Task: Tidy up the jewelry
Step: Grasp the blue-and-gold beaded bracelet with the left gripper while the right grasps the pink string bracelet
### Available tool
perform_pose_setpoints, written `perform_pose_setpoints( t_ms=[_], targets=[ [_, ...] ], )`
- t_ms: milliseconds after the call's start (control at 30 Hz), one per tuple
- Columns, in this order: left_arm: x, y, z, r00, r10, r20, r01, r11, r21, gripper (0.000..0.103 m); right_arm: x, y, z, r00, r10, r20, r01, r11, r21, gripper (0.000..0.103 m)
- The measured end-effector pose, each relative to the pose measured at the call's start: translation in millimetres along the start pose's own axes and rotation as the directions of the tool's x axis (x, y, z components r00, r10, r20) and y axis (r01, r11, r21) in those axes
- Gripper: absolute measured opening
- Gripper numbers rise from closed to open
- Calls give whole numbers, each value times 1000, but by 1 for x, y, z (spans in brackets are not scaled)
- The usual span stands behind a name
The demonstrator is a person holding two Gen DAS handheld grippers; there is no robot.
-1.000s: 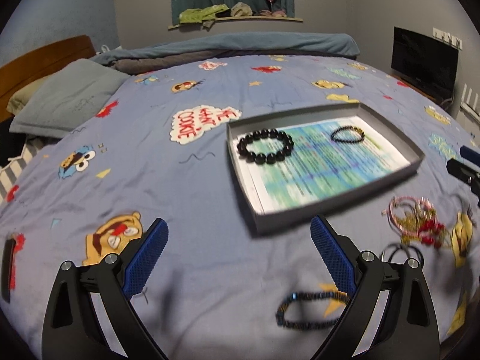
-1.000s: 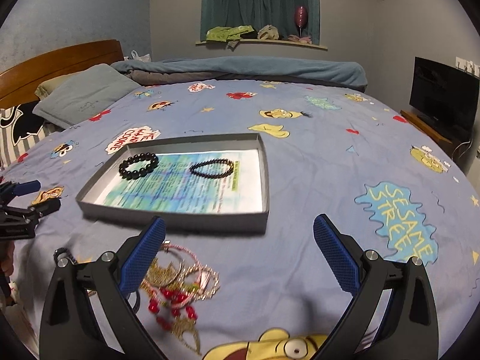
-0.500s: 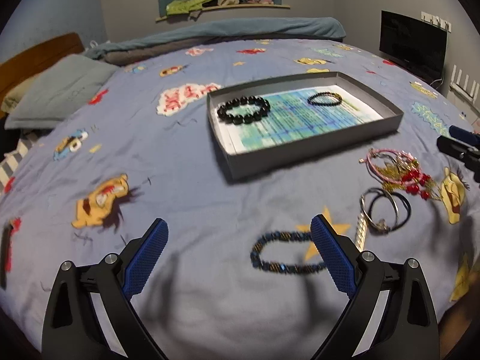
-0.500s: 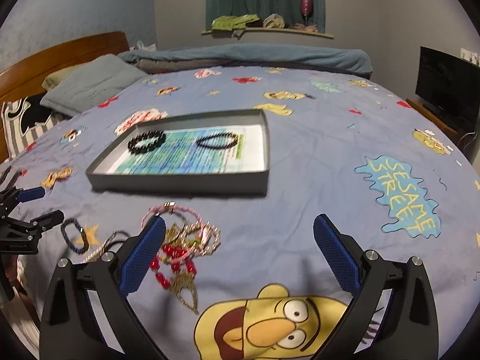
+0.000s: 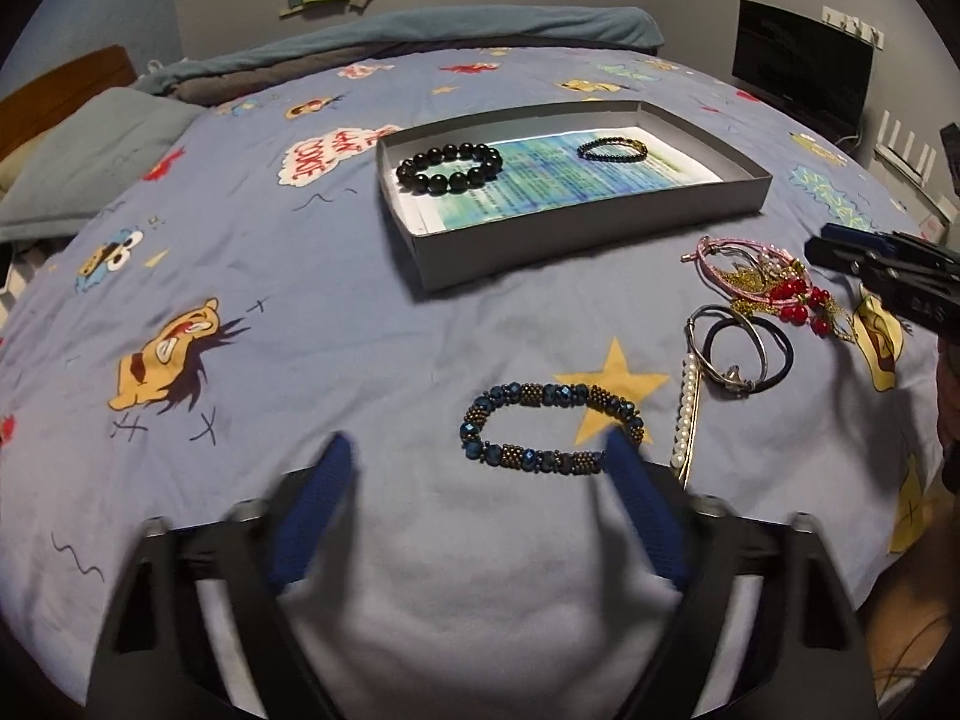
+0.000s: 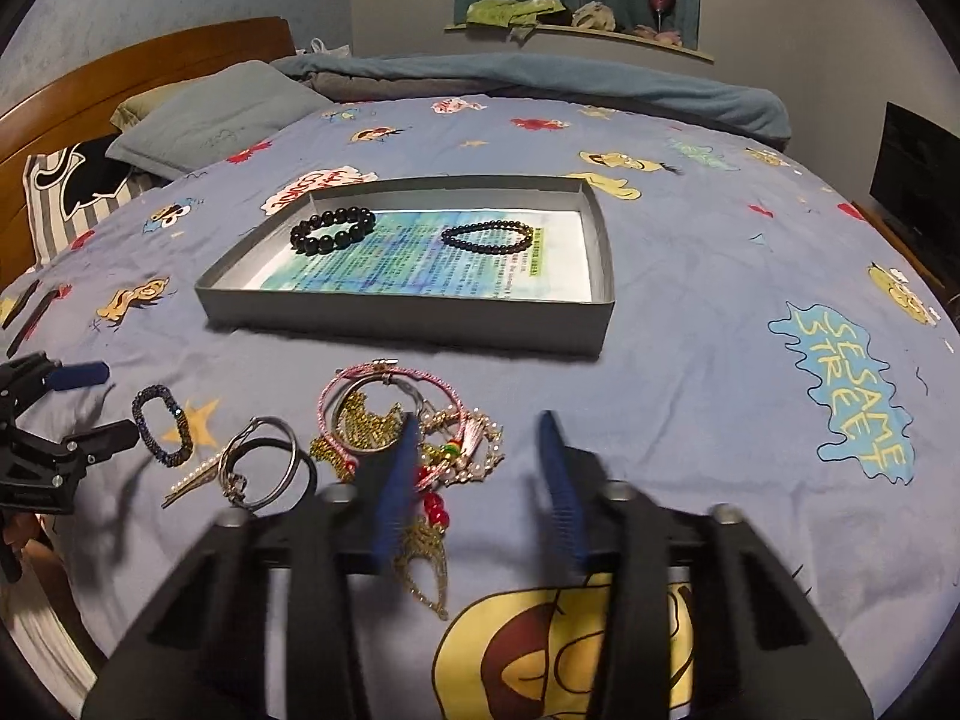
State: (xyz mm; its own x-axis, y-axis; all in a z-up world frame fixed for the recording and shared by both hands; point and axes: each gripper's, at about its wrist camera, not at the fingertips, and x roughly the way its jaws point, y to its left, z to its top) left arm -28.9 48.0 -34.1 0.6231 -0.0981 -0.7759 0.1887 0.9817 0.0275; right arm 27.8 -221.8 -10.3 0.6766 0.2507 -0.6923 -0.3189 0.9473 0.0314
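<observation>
A grey tray lies on the cartoon bedsheet and holds a chunky black bead bracelet and a thin dark one. A blue-and-bronze beaded bracelet lies flat on the sheet. My left gripper hovers over it with jaws closing; the pads are not pressing on it. A tangle of pink bangle, gold chains and red beads lies under my right gripper. Its jaws are closing with part of the tangle between them, not gripped.
A silver bangle with a black hair tie and a pearl clip lie between the two piles. Pillows and a folded blanket sit at the far side. A dark screen stands at the right.
Both grippers have sunk toward the sheet and their jaws have narrowed. The blue bracelet now sits between the left fingers; the right fingers now stand over the tangle.
</observation>
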Motion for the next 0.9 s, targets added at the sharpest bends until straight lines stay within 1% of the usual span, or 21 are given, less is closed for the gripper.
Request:
perform_pose_setpoints(
  t_ms=[100,133,200,267,333,433,533,767,833,867,900],
  targets=[
    [4,-1,0,1000,-6,-25,6,1000,5,59,3,-9,6,1000,13,3,-13,999,31,27],
    [4,-2,0,1000,-8,-26,8,1000,12,57,4,-10,7,1000,19,2,-19,999,33,26],
    [4,-4,0,1000,-14,-25,15,1000,23,51,8,-12,10,1000,22,-6,-22,999,31,21],
    [5,-6,0,999,-24,-30,24,999,31,48,10,-9,9,999,42,-25,-41,999,25,18],
    [5,-6,-1,999,-26,-33,27,999,37,48,11,-4,8,997,63,-42,-62,998,15,17],
    [6,-4,-2,999,-35,-41,37,999,38,46,12,-2,7,997,51,-58,-51,999,2,17],
    [9,-4,-1,998,-40,-44,41,998,38,46,19,-2,4,994,66,-92,-65,998,16,17],
    [19,-5,0,997,-40,-62,43,998,50,45,30,2,1,989,85,-121,-85,996,6,18],
    [21,-3,1,997,-50,-67,52,998,36,40,29,-1,2,988,102,-115,-99,994,34,15],
    [20,-2,2,996,-56,-67,58,998,28,35,28,-4,2,986,121,-110,-116,992,50,10],
    [20,-1,2,996,-66,-66,68,998,17,24,27,-4,3,986,126,-109,-120,991,59,10]
  ],
)
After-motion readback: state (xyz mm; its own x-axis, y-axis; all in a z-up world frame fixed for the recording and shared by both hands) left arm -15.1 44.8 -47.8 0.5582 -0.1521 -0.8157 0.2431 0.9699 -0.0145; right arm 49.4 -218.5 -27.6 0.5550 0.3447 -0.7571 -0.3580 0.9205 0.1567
